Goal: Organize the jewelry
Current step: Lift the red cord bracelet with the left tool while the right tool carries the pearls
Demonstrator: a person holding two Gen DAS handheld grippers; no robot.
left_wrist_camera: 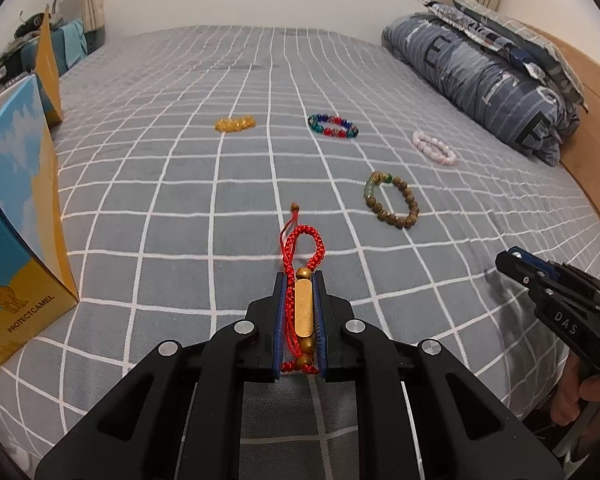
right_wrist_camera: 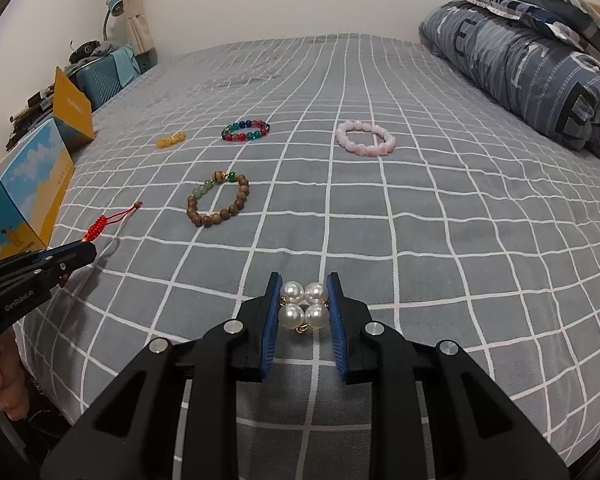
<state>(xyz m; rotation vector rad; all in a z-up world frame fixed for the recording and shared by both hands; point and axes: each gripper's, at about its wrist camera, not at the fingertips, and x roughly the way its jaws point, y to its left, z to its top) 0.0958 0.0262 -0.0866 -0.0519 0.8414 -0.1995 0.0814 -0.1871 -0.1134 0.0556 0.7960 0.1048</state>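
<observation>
Left tongs (left_wrist_camera: 300,304) are clenched on the red cord bracelet (left_wrist_camera: 300,248), the gold bar charm lying lengthwise between the blue pads, the braided loop and tail sticking out beyond the tips. Right tongs (right_wrist_camera: 304,308) are clenched on a pearl piece (right_wrist_camera: 304,306): 4 pearls show in a 2-by-2 cluster with small gold links; whether more hangs below, cannot tell. Both loads are held just above the near edge of the bed (right_wrist_camera: 420,240).

4 bracelets lie on the bed, well apart from one another: wooden bead bracelet (right_wrist_camera: 218,200) nearest, multicolour glass bracelet (right_wrist_camera: 246,130) and yellow bead bracelet (right_wrist_camera: 171,139) farther and to the left, pink bead bracelet (right_wrist_camera: 365,138) far right.

Judged step: carry each held piece to its place, probably the open blue-and-yellow box (left_wrist_camera: 20,208) at the left edge of the bed. Notes for doing it well: keep both grips firm during travel; the cord's loose tail can snag, so lift clear of the cover first. Pearls are round and slick; avoid tilting, lower until they touch, then ease the grip.

Surface: grey bed cover with white grid, soft, slightly rumpled. Room: folded blue quilt (right_wrist_camera: 540,72) at far right by a wooden headboard, white wall, curtains, a desk lamp (right_wrist_camera: 114,8) far left.
</observation>
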